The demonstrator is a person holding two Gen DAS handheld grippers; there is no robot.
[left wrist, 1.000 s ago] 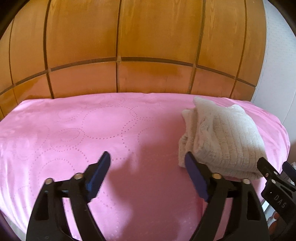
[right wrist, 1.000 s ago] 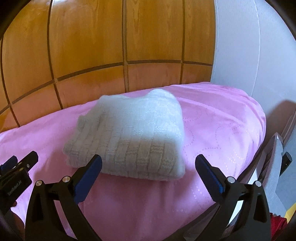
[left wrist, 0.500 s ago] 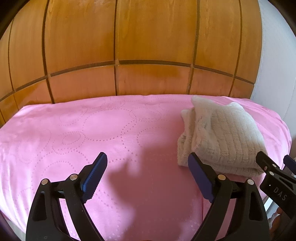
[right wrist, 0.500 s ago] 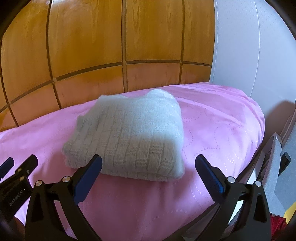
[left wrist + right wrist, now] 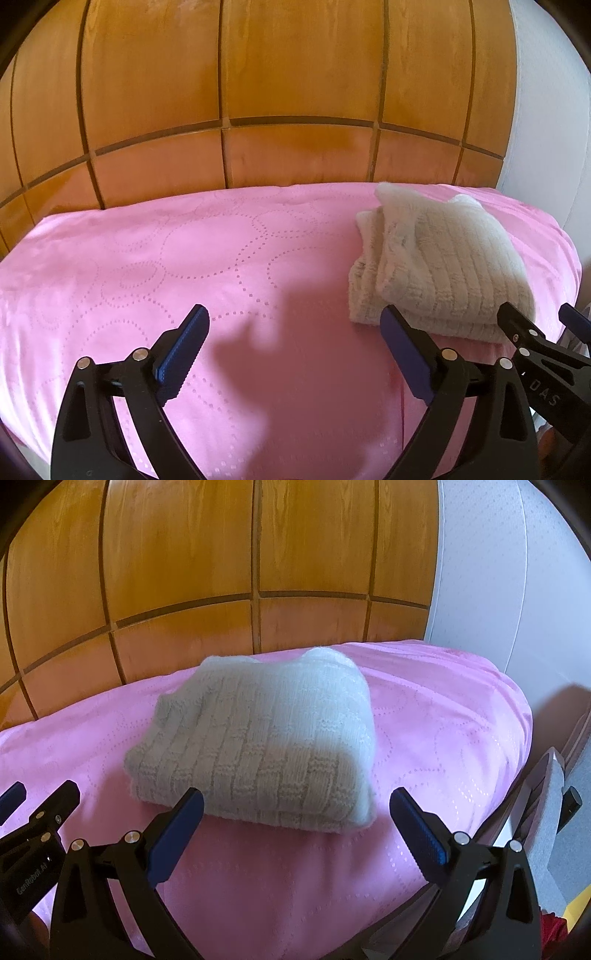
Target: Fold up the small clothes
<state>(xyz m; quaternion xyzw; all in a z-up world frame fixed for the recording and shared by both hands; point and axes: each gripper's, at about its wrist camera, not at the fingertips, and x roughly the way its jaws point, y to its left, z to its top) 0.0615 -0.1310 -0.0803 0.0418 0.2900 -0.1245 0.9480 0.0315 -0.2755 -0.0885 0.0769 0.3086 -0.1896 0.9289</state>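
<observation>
A cream knitted garment [image 5: 439,266] lies folded in a compact bundle on the pink bed cover [image 5: 221,266], toward its right side. It also shows in the right wrist view [image 5: 266,746], just beyond the fingers. My left gripper [image 5: 295,354] is open and empty above the pink cover, left of the bundle; its right fingertip is near the bundle's front left corner. My right gripper [image 5: 295,827] is open and empty, close in front of the bundle's front edge. Each gripper shows at the edge of the other's view.
A wooden panelled headboard [image 5: 295,110] stands behind the bed. A white wall [image 5: 498,590] is to the right. The bed's right edge drops off beside grey and dark objects [image 5: 554,812].
Both grippers have drawn back slightly from the bundle and stay open. The folded garment has not moved.
</observation>
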